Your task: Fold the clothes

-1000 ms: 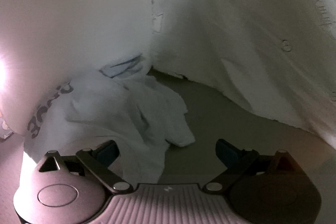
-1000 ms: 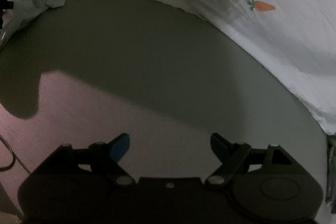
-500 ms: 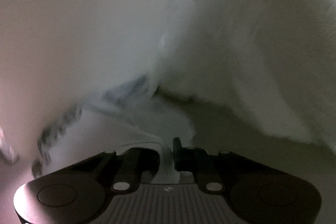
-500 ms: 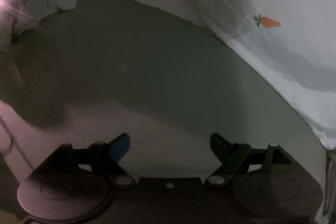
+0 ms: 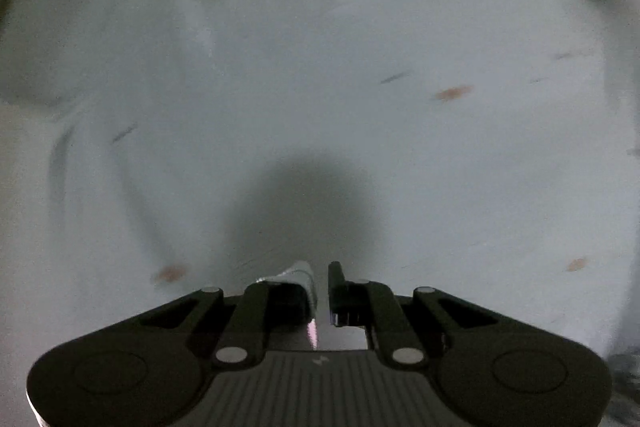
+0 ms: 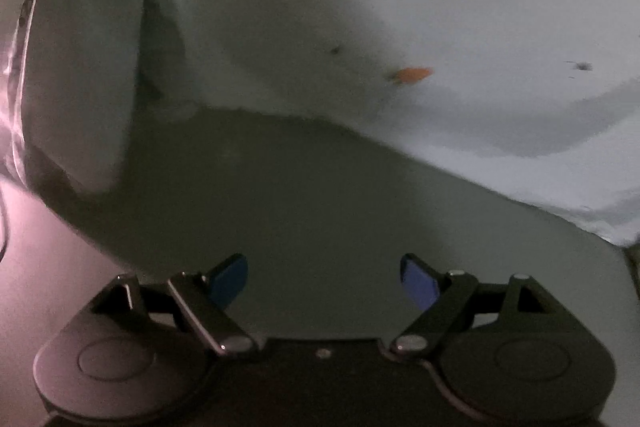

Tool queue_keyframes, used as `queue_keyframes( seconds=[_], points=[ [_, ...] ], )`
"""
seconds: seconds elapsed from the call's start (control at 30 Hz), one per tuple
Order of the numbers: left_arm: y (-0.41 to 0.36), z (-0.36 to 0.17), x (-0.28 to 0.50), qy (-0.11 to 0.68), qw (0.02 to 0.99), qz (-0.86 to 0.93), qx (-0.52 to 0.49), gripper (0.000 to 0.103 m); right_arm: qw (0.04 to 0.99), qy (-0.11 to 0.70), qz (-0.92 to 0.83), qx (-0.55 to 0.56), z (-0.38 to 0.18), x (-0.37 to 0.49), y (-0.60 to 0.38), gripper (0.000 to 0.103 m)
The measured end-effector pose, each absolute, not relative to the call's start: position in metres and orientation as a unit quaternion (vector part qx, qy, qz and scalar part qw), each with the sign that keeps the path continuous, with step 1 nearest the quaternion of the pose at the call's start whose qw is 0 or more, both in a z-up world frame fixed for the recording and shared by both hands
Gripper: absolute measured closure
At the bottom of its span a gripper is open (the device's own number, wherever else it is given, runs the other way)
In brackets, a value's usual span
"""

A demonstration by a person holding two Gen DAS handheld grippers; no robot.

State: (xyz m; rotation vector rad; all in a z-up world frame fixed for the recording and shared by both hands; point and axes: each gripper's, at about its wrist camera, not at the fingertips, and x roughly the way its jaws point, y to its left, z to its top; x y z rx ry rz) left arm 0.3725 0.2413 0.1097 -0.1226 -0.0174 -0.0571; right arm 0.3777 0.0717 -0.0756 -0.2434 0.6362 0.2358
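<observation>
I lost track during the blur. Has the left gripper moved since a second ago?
Yes. The left gripper has just closed on a bit of white cloth and risen: the surface once below it is gone, and carrot-print sheet fills its view.

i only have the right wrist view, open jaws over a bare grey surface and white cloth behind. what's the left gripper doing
Observer: In the left wrist view the left gripper is shut on a pinch of white garment.
Operator: can you see the rest of that piece
Observer: No, only the bunched bit between the fingers shows. Behind it the view is filled by a blurred white sheet with orange carrot prints.
Operator: any table visible there
Observer: None in that view. The cloth fills it, with the gripper's round shadow cast on the cloth just ahead of the fingers.
</observation>
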Motion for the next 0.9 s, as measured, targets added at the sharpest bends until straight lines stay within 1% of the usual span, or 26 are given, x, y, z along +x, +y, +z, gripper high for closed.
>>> queue_keyframes(
  seconds=[0.17,0.27,0.33,0.4,0.47,0.57,0.73,0.77,0.8,0.83,0.87,0.9],
  points=[
    [0.143,0.163,0.324,-0.059,0.980,-0.171,-0.081,0.092,0.974,0.211,0.043,-0.070,-0.023,0.340,-0.018,0.020],
    [0.096,0.186,0.299,-0.074,0.962,-0.239,-0.105,0.092,0.988,0.148,0.017,-0.029,0.020,0.314,-0.079,0.025],
    [0.077,0.190,0.292,-0.067,0.949,-0.276,-0.135,0.092,0.995,0.102,0.009,-0.003,0.048,0.291,-0.119,0.029],
    [0.059,0.189,0.286,-0.057,0.935,-0.307,-0.166,0.092,0.998,0.054,0.009,0.008,0.072,0.265,-0.152,0.028],
    [0.050,0.175,0.289,-0.036,0.927,-0.322,-0.190,0.092,1.000,0.019,0.025,0.002,0.087,0.244,-0.177,0.028],
    [0.032,0.154,0.287,0.015,0.916,-0.338,-0.215,0.092,0.997,0.015,0.068,-0.038,0.093,0.234,-0.192,0.028],
    [0.017,0.116,0.287,0.087,0.907,-0.346,-0.223,0.092,0.977,0.051,0.169,-0.122,0.073,0.246,-0.182,0.030],
    [0.016,0.109,0.286,0.099,0.907,-0.345,-0.222,0.092,0.974,0.065,0.179,-0.125,0.068,0.252,-0.180,0.037],
    [0.015,0.104,0.285,0.107,0.909,-0.339,-0.217,0.092,0.970,0.079,0.188,-0.129,0.063,0.258,-0.177,0.059],
    [0.017,0.100,0.283,0.113,0.915,-0.328,-0.206,0.092,0.969,0.087,0.192,-0.130,0.059,0.263,-0.175,0.086],
    [0.019,0.096,0.280,0.118,0.921,-0.317,-0.195,0.091,0.969,0.091,0.191,-0.129,0.056,0.266,-0.174,0.095],
    [0.022,0.091,0.278,0.122,0.926,-0.306,-0.184,0.089,0.969,0.091,0.190,-0.126,0.055,0.266,-0.175,0.100]
  ],
)
